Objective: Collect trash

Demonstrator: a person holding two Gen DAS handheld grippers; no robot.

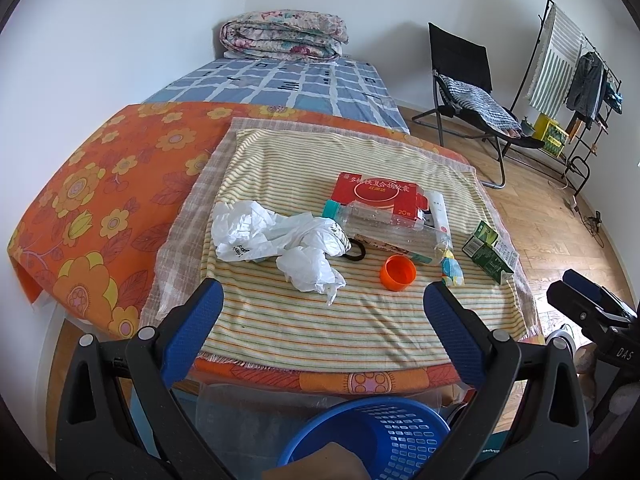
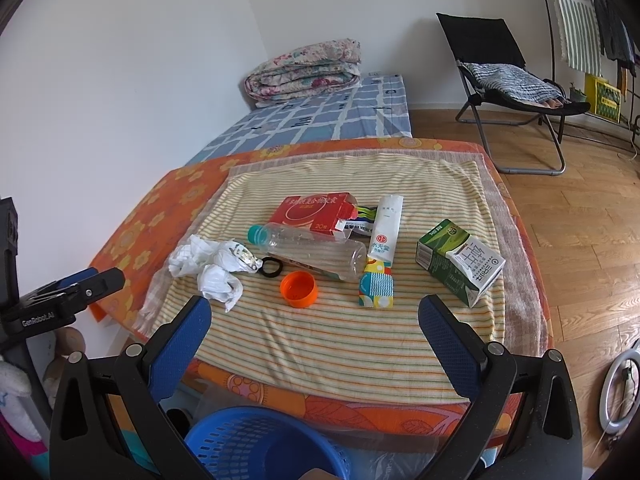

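2 wrist views, same table (image 1: pixel 360 336)

1. The blue basket (image 1: pixel 376 432), at 6 o'clock, is cut off by the bottom edge in both views.
2. The clear bottle (image 2: pixel 308 250) hides part of the red box (image 2: pixel 316 212).
3. The drying rack (image 1: pixel 576 80), at 2 o'clock, is cropped.
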